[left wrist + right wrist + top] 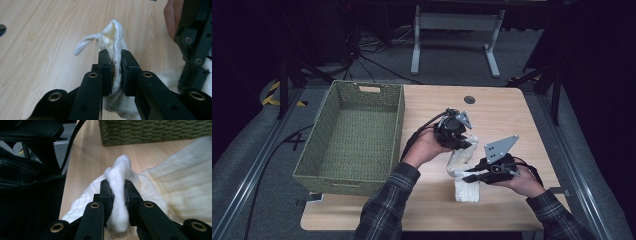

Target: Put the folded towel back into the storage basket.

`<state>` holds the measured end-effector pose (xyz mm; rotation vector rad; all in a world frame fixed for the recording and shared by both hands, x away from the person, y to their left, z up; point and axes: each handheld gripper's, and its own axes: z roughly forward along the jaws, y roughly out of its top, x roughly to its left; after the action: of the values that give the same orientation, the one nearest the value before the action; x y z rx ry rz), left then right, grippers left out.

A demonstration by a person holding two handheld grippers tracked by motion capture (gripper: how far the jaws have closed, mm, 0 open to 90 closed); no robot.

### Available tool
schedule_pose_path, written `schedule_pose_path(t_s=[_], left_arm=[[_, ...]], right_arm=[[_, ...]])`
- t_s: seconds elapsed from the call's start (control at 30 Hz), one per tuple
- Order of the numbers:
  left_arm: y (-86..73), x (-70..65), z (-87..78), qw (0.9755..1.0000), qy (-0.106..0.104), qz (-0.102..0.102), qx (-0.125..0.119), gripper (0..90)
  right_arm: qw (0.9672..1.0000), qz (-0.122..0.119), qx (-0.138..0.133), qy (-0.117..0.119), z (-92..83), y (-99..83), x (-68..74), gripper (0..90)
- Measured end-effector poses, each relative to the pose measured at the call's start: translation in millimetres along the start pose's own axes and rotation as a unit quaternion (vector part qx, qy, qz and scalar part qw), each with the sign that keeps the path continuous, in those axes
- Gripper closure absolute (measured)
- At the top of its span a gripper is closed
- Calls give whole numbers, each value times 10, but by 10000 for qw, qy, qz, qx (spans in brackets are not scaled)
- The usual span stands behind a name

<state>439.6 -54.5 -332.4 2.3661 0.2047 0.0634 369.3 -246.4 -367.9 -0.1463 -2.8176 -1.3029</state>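
Observation:
A white cloth point(464, 170) hangs between my two grippers above the wooden table point(507, 115), its lower end resting on the tabletop near the front edge. My left gripper point(466, 141) is shut on the cloth's upper edge; in the left gripper view a fold of cloth point(113, 35) sticks up between the pinching jaws of the left gripper point(116, 58). My right gripper point(467, 176) is shut on another bunch of the cloth lower down. In the right gripper view the cloth point(120, 170) bulges out from the right gripper point(117, 187).
A green woven basket point(397, 130) stands empty on the left half of the table, close to the left forearm. A round cable hole point(469, 99) sits near the table's far edge. Beyond the table are a white frame point(457, 22) and floor cables.

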Motion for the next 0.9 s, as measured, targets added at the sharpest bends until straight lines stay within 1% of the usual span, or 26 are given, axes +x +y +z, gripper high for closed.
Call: schedule_pose_path(t_s=[0.03,0.1,0.13,0.17,0.2,0.23,0.27,0.3,0.33,0.37,0.4,0.43,0.47,0.5,0.53,0.57,0.63,0.67,0.7,0.73,0.77,0.8,0.83,0.87,0.9], left_arm=[[0,0,0,10000,0,0,0,807],[-23,4,-60,10000,20,2,-12,807],[-40,7,-123,10000,21,-8,-36,807],[-40,7,-123,10000,21,-8,-36,807],[-46,7,-156,10000,33,-9,-38,807],[-48,13,-222,10000,70,14,-47,807],[-48,13,-222,10000,70,14,-47,807],[-47,22,-267,9999,106,43,-55,807],[-49,43,-342,9999,140,50,-53,807],[-51,55,-374,9999,145,67,-66,807],[-51,55,-374,9999,145,67,-66,806],[-62,91,-454,9998,131,84,-134,806],[-62,91,-454,9998,131,84,-134,806],[-72,109,-496,9998,135,83,-157,806],[-95,159,-583,9997,128,106,-160,806],[-95,159,-583,9997,128,106,-160,806],[-128,204,-670,9997,148,107,-167,806],[-144,228,-723,9997,157,147,-136,806],[-182,265,-826,9995,179,175,-170,806],[-182,265,-826,9995,179,175,-170,806],[-226,304,-935,9993,234,228,-193,806],[-226,304,-935,9993,234,228,-193,806],[-275,340,-1040,9992,262,226,-179,806],[-275,340,-1040,9992,262,226,-179,806],[-324,378,-1123,9991,269,234,-209,806]], right_arm=[[10000,0,0,0,0,0,0,811],[10000,20,-56,-5,-16,50,-29,811],[9999,4,-110,-13,-22,110,-56,811],[9999,4,-110,-13,-22,110,-56,811],[9999,-11,-125,-9,-22,146,-67,811],[9999,-78,-139,-16,-17,227,-83,811],[9999,-78,-139,-16,-17,227,-83,811],[9999,-102,-130,-14,-10,268,-87,811],[9998,-154,-108,-40,5,348,-98,811],[9998,-171,-100,-43,14,398,-104,811],[9998,-171,-100,-43,14,398,-104,811],[9997,-189,-143,-53,22,464,-117,810],[9997,-181,-171,-49,27,501,-127,811],[9996,-194,-176,-82,37,541,-138,810],[9996,-192,-187,-97,50,583,-146,810],[9996,-192,-187,-97,50,583,-146,810],[9995,-230,-181,-125,90,686,-173,810],[9995,-241,-175,-132,105,724,-179,810],[9992,-292,-178,-197,150,836,-186,810],[9992,-292,-178,-197,150,836,-186,810],[9989,-359,-173,-252,204,955,-190,810],[9989,-359,-173,-252,204,955,-190,810],[9988,-387,-174,-258,266,1072,-197,810],[9986,-414,-166,-274,301,1129,-201,810],[9986,-427,-167,-275,339,1183,-208,810]])
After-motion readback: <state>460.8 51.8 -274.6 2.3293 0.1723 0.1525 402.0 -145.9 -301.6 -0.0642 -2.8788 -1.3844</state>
